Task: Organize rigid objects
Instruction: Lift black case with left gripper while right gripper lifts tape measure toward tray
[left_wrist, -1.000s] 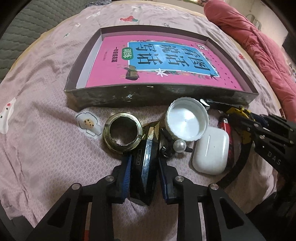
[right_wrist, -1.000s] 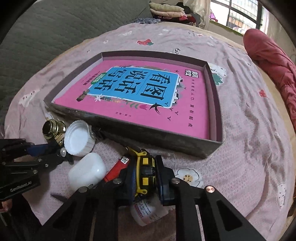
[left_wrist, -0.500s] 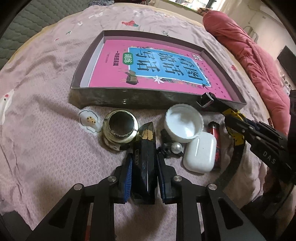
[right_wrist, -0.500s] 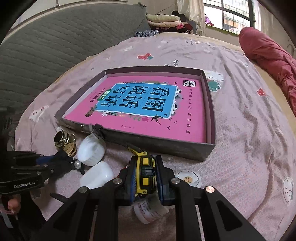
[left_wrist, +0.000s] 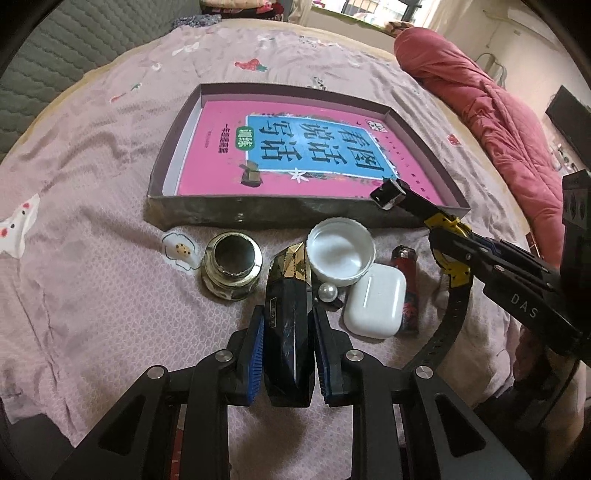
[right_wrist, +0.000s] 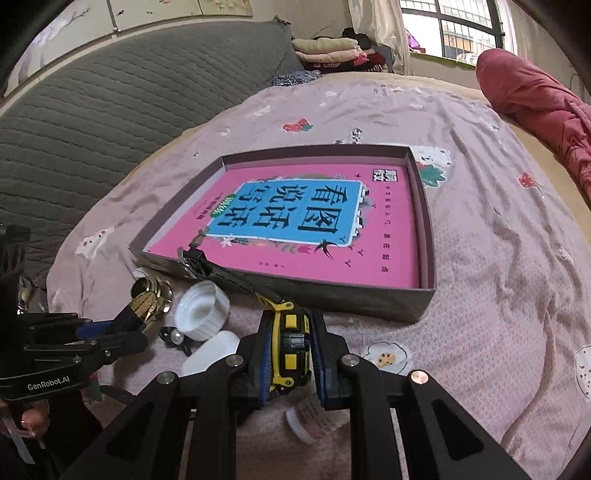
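Black-gold bottle (left_wrist: 289, 314) in left fingers (left_wrist: 255, 347), yellow watch (right_wrist: 291, 347) in right fingers (right_wrist: 264, 354), both now higher.

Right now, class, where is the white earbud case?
In the left wrist view the white earbud case lies on the bedsheet right of centre, touching the upturned white cap behind it, with the red lighter along its right side.

Lower half of black faceted bottle (left_wrist: 288, 332) hidden between blue pads (left_wrist: 255, 354) at bottom centre; label print too small to read. Red lighter (left_wrist: 408, 295) partly covered by white earbud case (left_wrist: 375, 302). In right wrist view, small white bottle (right_wrist: 317, 417) half hidden under gripper frame, lettering blurred. Watch strap (left_wrist: 443, 332) cut by gripper at lower right
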